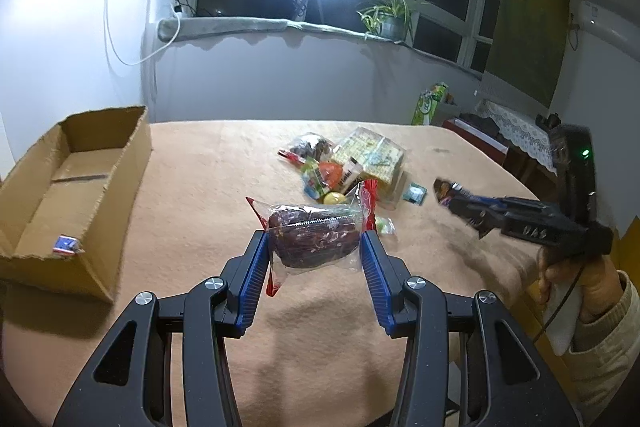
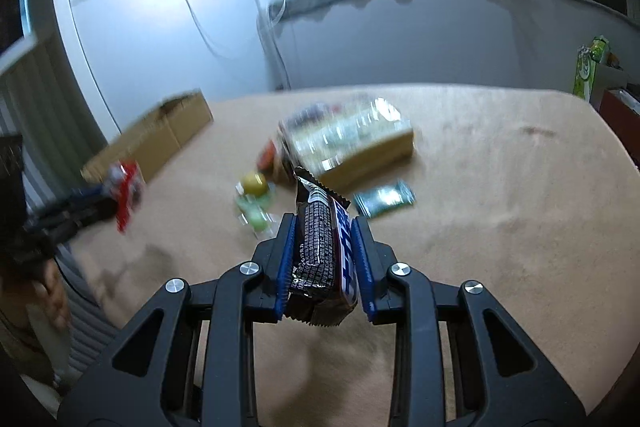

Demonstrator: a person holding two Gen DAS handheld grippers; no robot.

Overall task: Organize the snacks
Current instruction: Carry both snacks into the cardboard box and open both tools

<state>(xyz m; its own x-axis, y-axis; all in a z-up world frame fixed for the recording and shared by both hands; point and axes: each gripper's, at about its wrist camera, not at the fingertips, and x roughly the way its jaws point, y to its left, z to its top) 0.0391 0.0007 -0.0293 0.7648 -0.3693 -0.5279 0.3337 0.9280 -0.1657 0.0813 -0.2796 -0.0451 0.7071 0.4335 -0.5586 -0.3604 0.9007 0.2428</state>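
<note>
Cardboard box (image 1: 76, 187) sits open at the far left of the tan-covered table (image 1: 208, 163), with a small blue and red packet (image 1: 64, 245) lying in its near corner. Right of the box, the left gripper (image 1: 314, 247) is lifted above the cloth, its blue-padded jaws closed about halfway onto a clear packet of dark dried fruit (image 1: 312, 239) with red sealed ends, pinched from both sides. Farther off, near the middle of the table, lies the snack pile (image 1: 344, 163): a clear bag of dark pieces, a large yellowish pack, a yellow ball-shaped sweet and a few small bright wrappers, touching or overlapping. A small teal sachet (image 1: 415, 193) lies just right of the pile, apart from it. At the right, the right gripper (image 2: 325, 259) is held in the air, jaws drawn narrow around a dark chocolate bar (image 2: 324, 255) whose wrapper shows blue lettering on white; the bar stands on edge between the pads.
</note>
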